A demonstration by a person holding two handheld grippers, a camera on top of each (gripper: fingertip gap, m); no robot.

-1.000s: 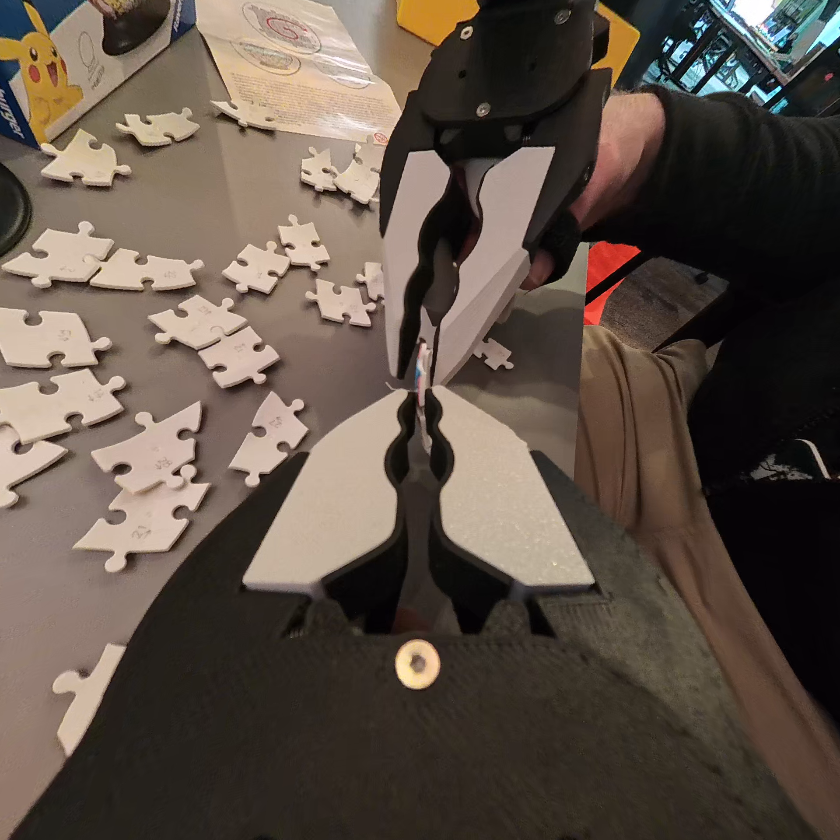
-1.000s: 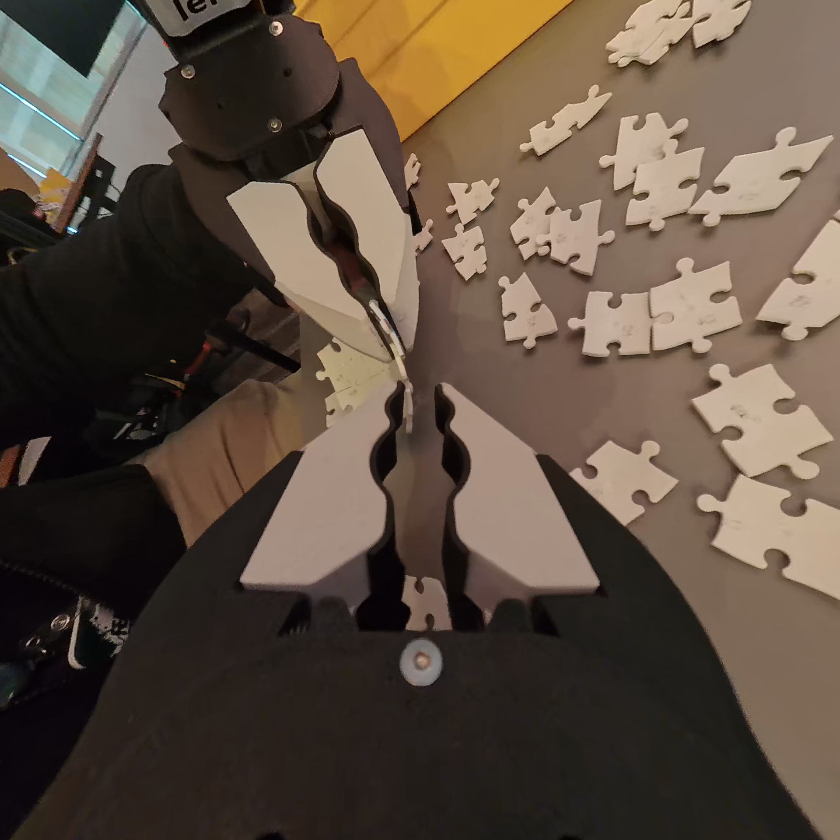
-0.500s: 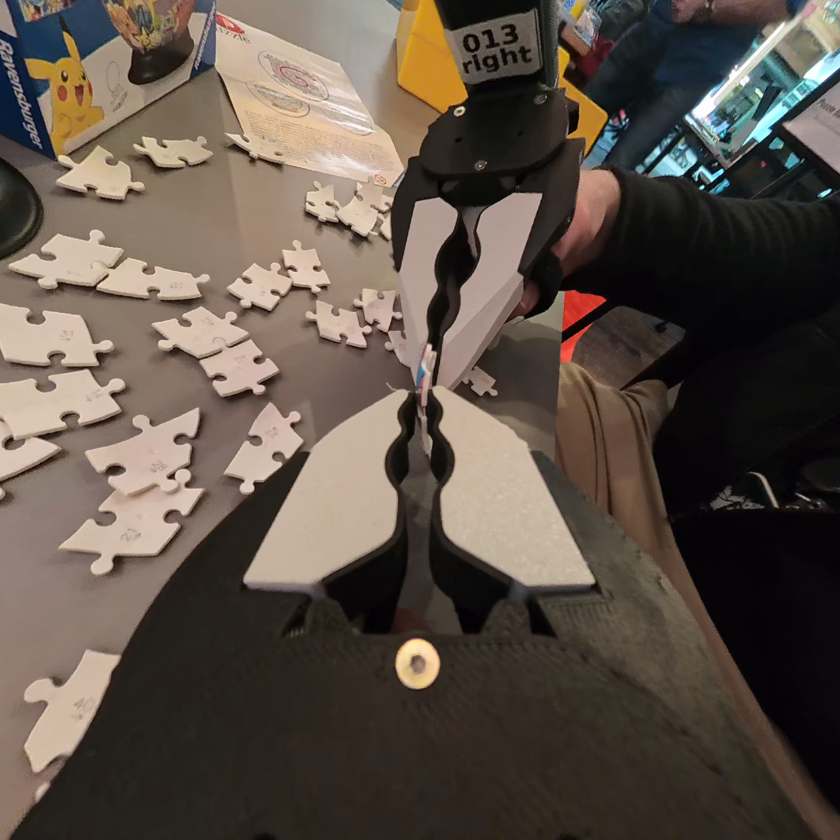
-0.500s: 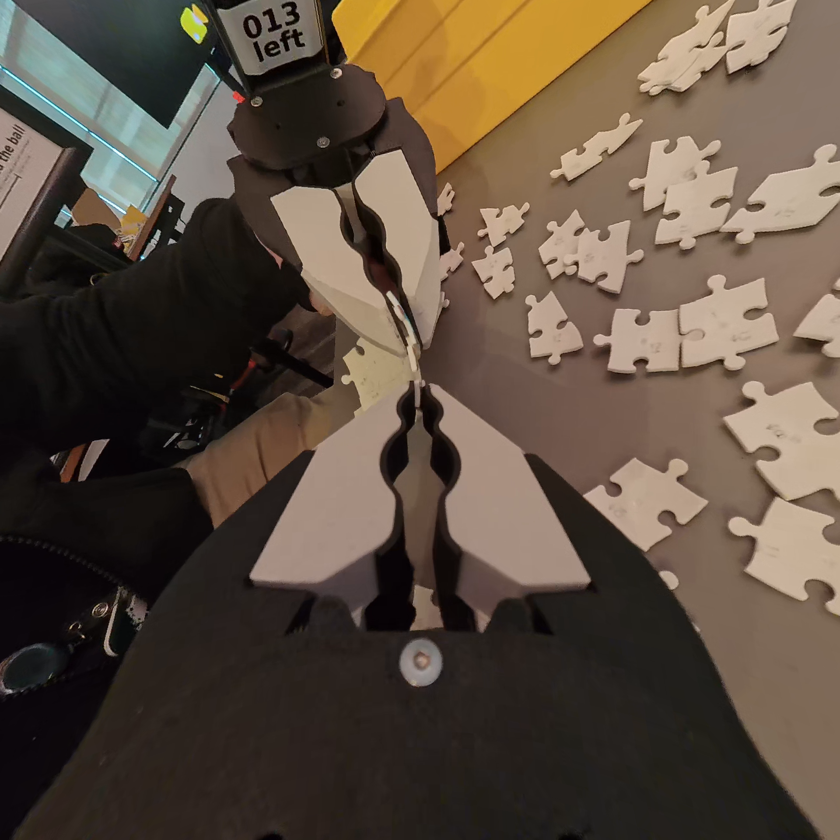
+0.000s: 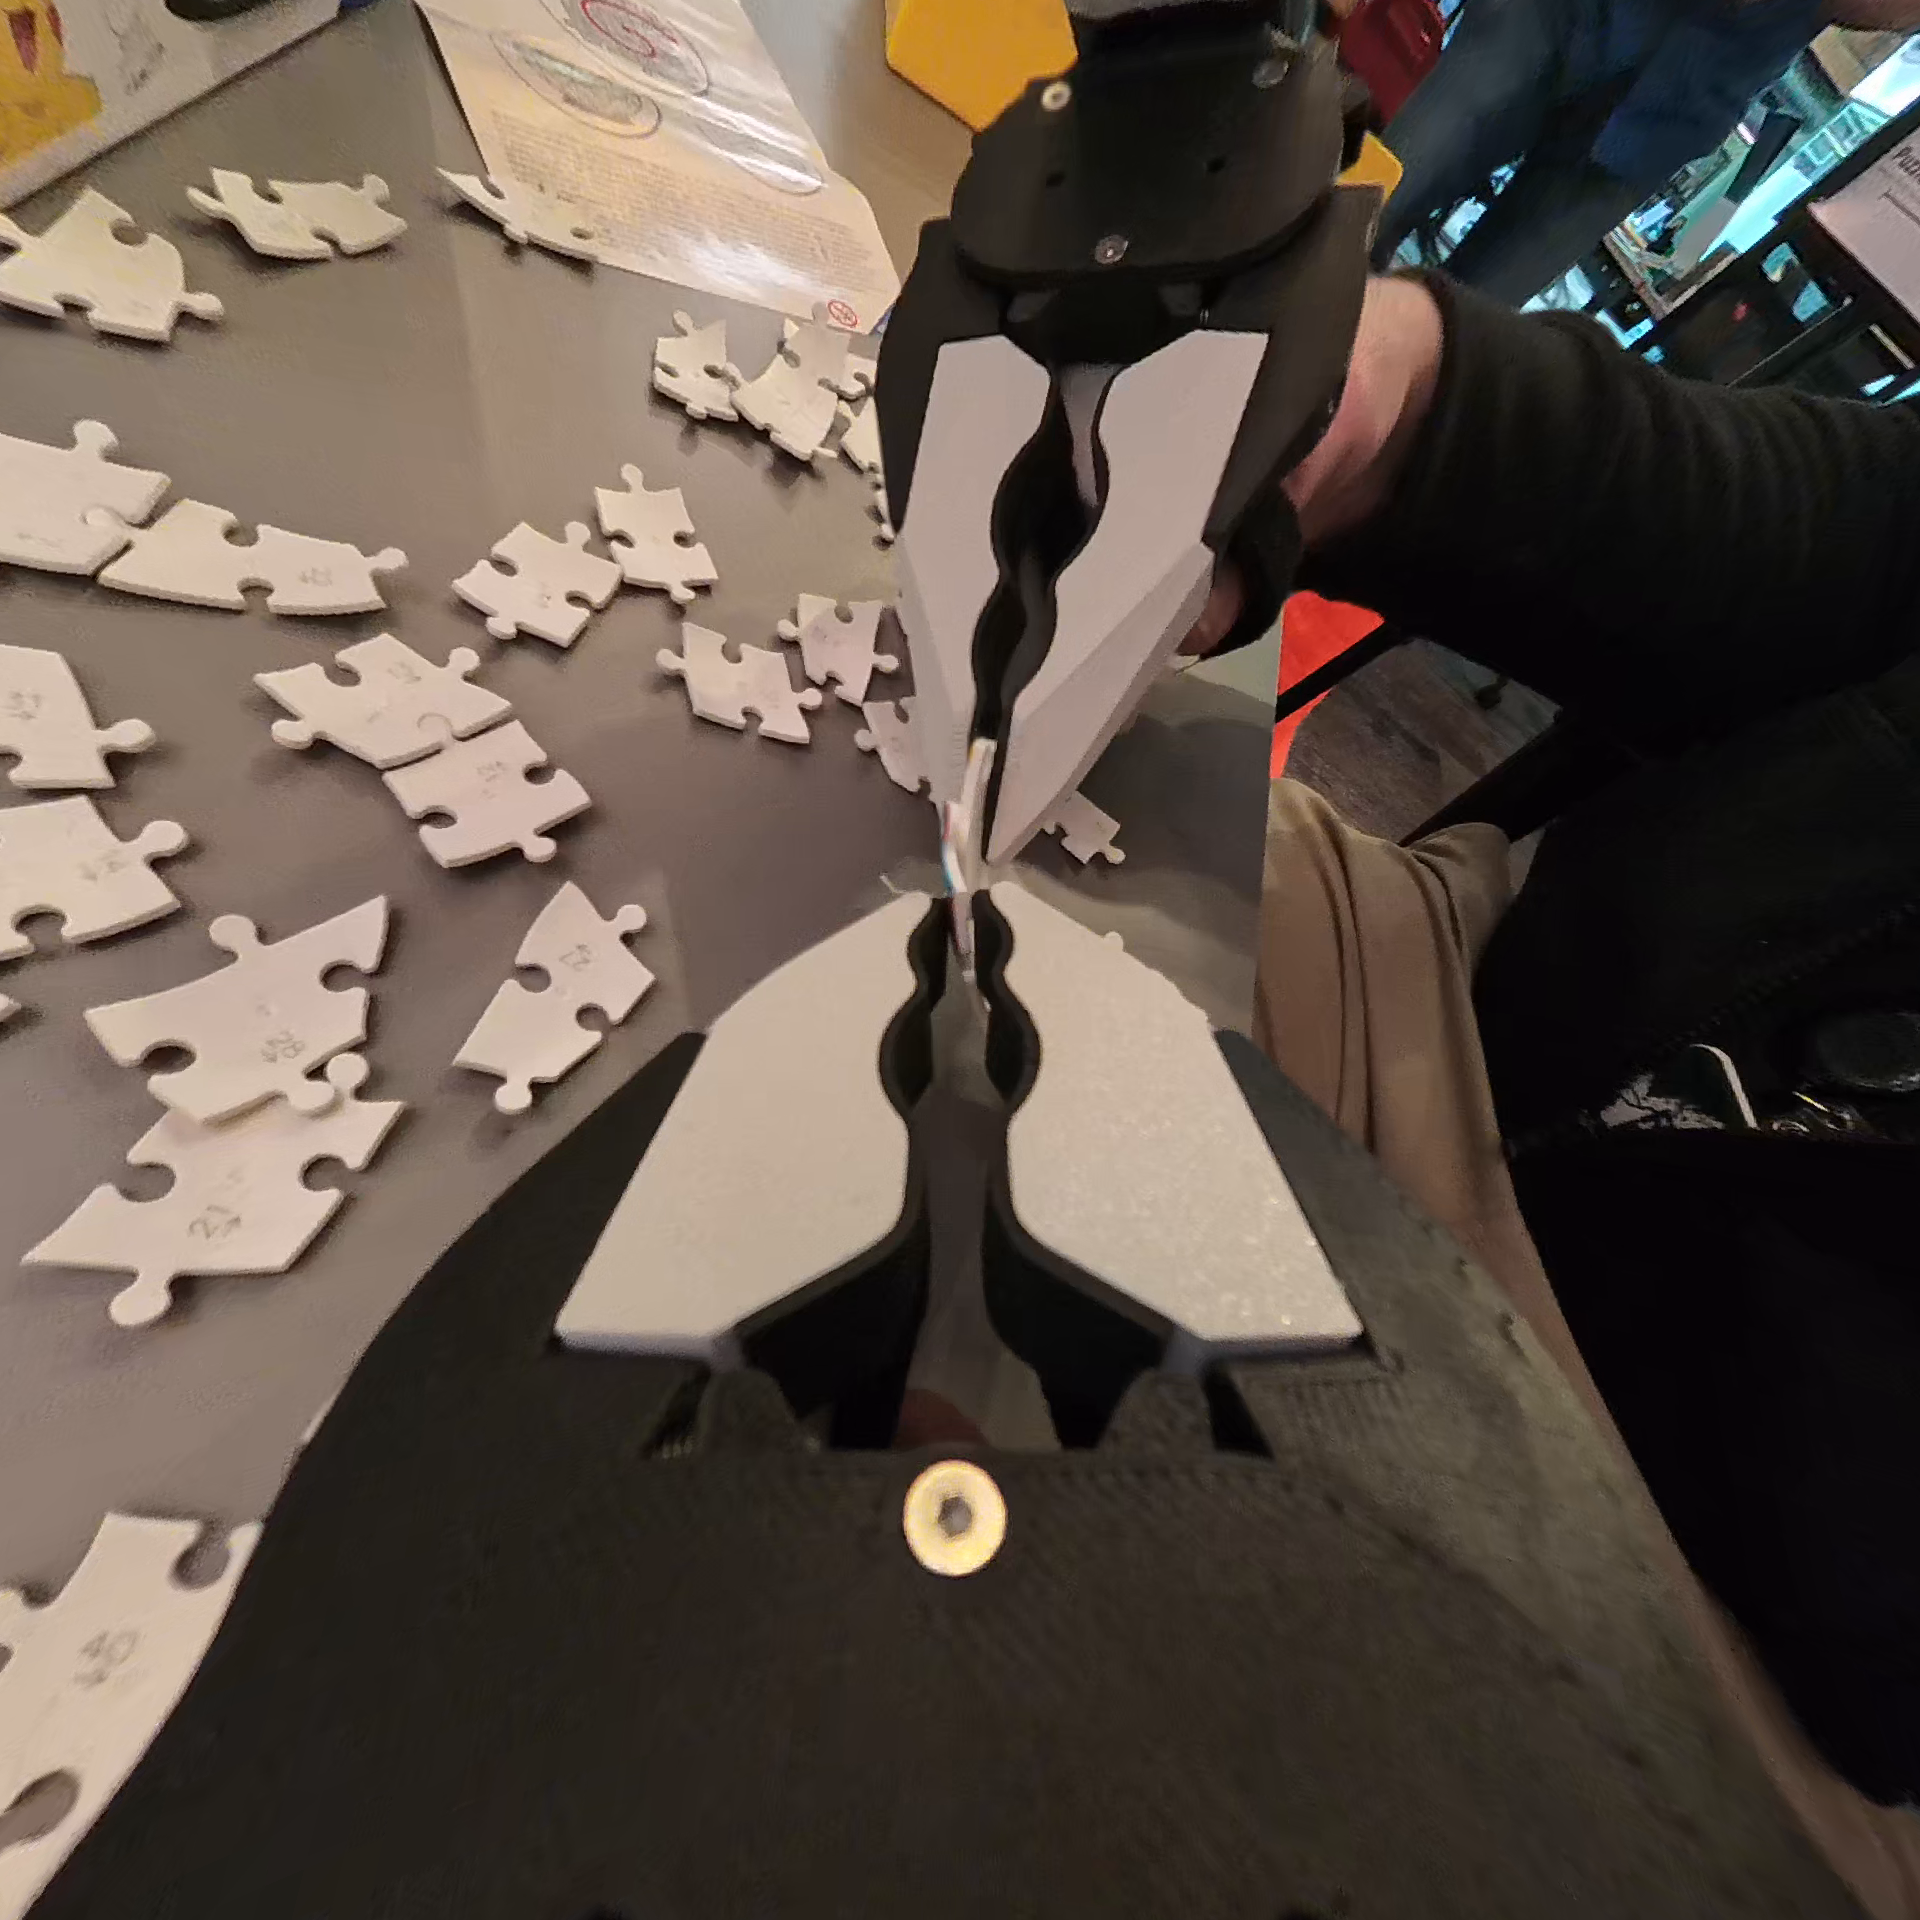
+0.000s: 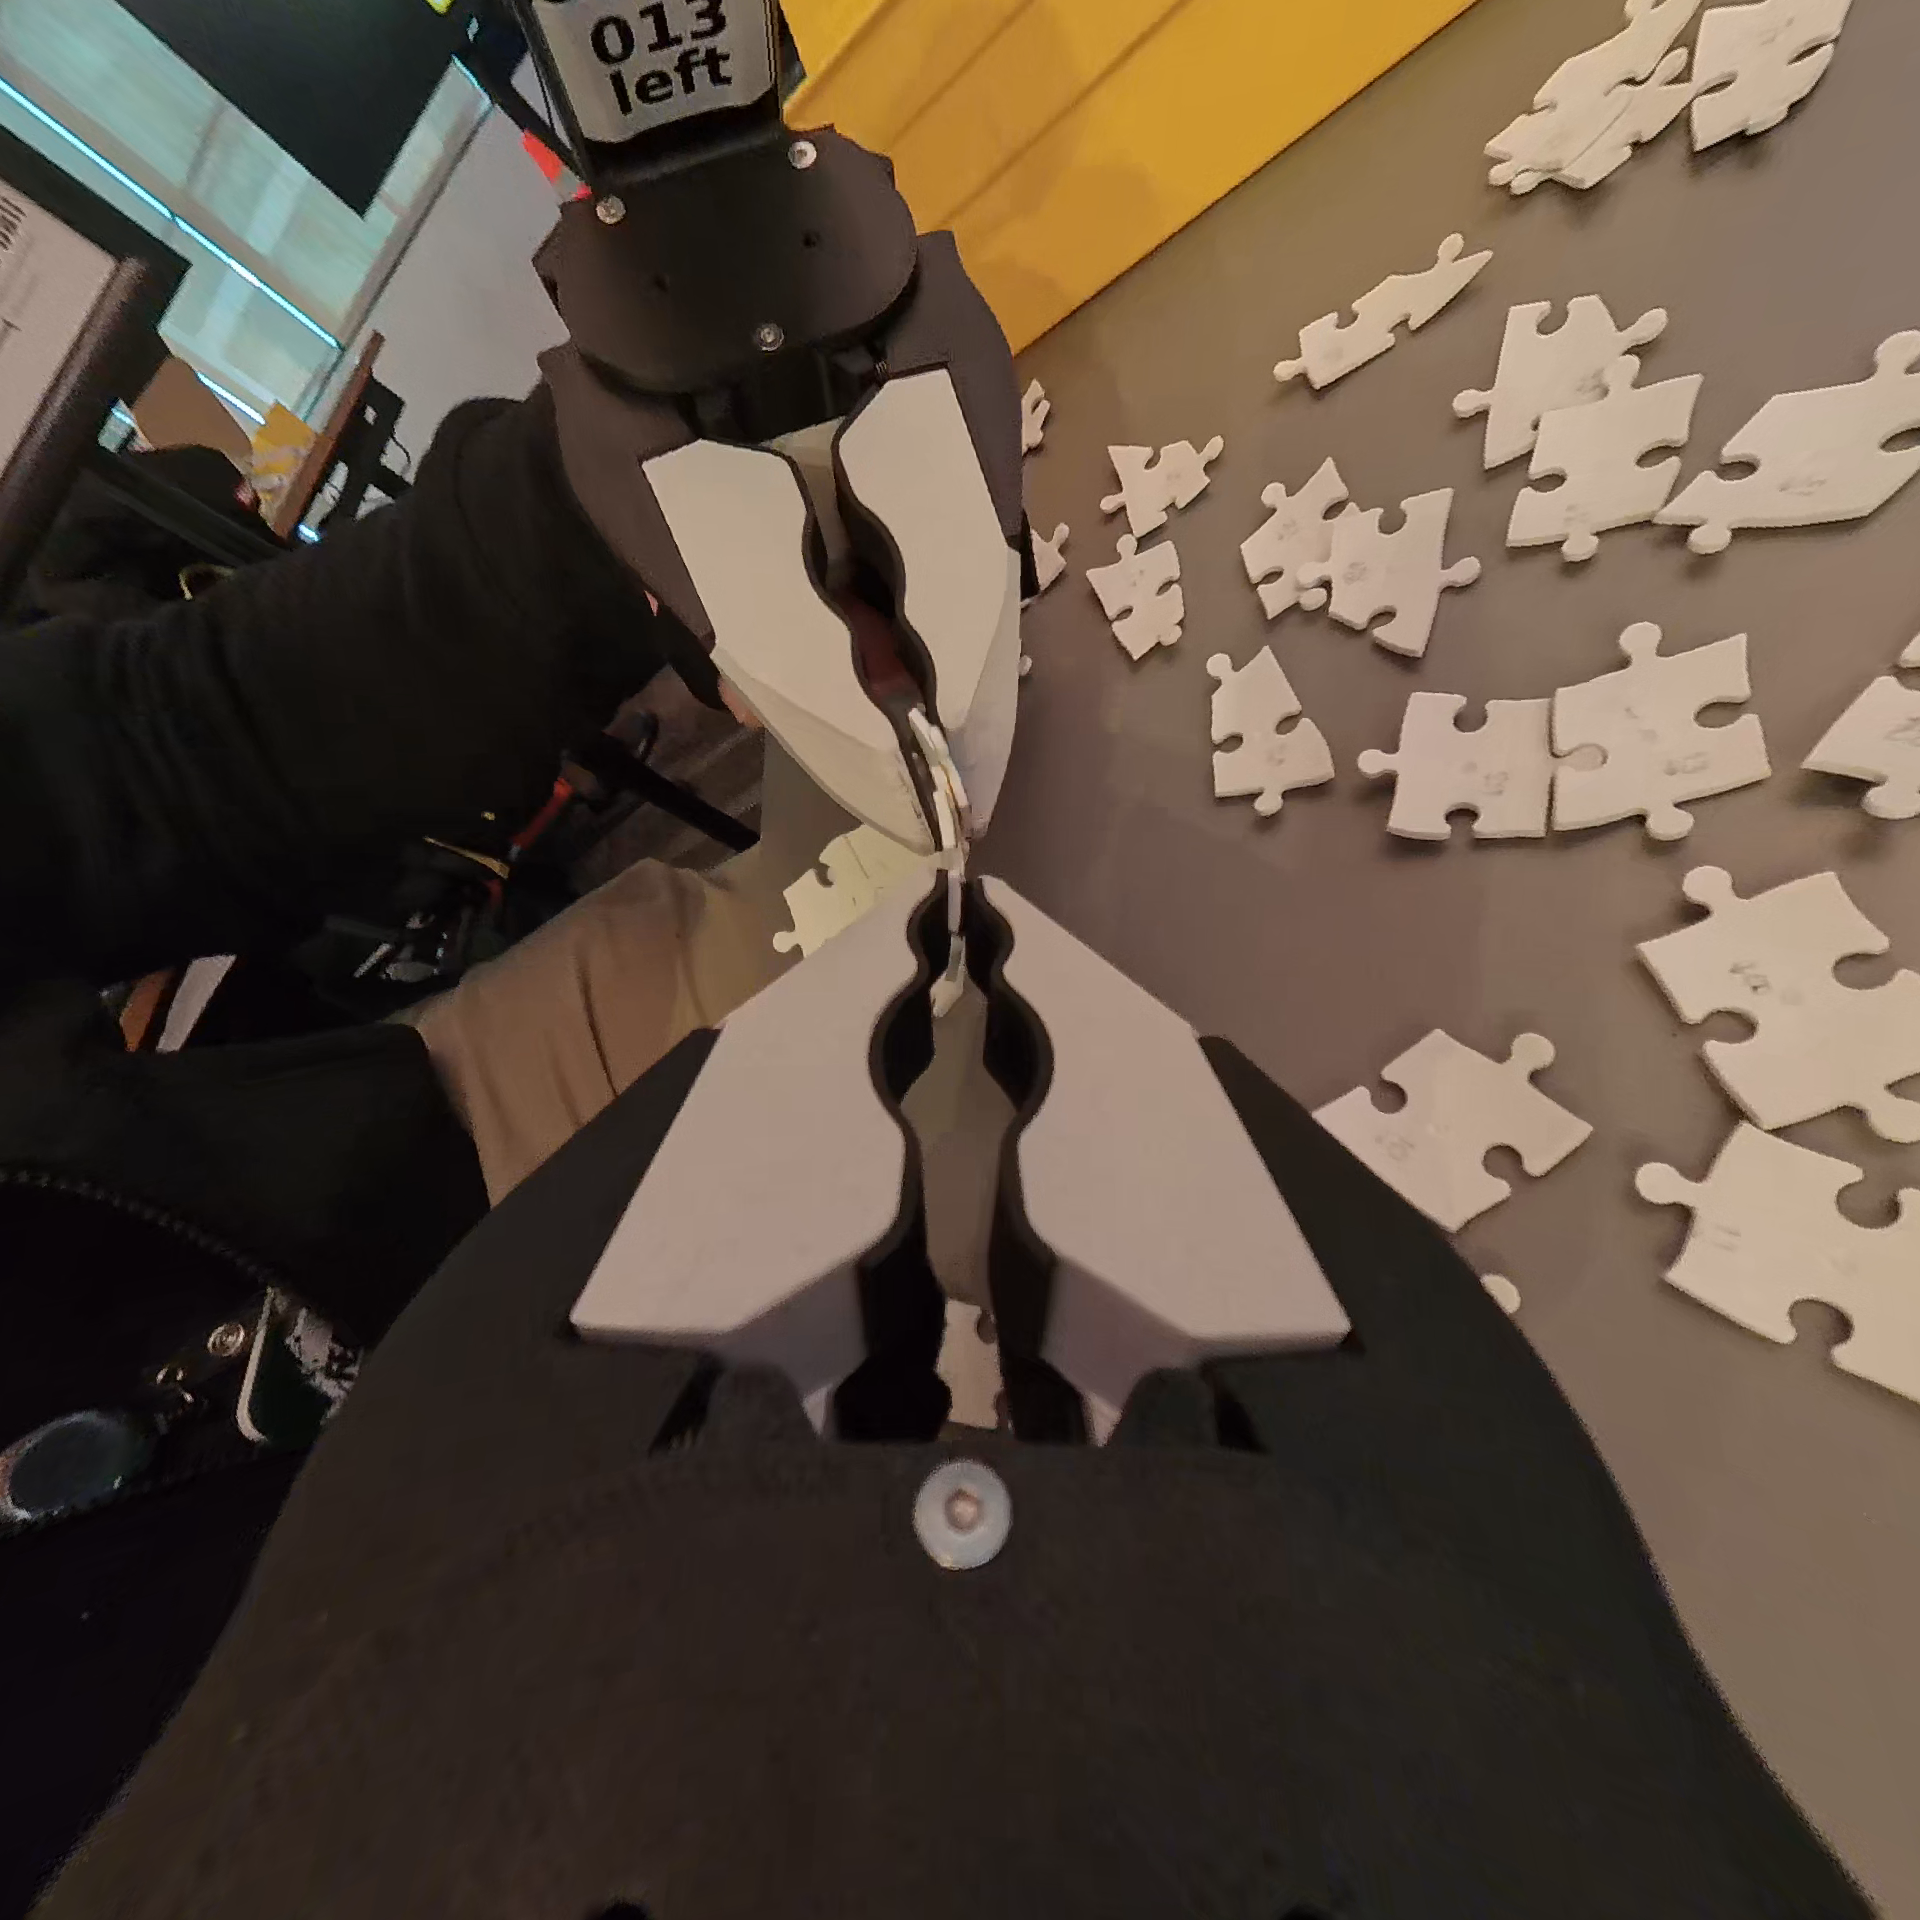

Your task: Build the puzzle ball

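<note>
left gripper (image 5: 961,920) pinching a puzzle piece (image 5: 964,940) edge-on, right gripper (image 6: 956,904) pinching another piece (image 6: 948,961), tips meeting above grey table (image 5: 416,364)

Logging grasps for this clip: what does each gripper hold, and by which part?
Each holds a puzzle piece edge-on at its fingertips: left gripper one piece, right gripper another. Which part is pinched cannot be told.

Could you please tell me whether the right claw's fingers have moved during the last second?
Yes: measured against its black body, the right claw closed inward onto a puzzle piece.
</note>
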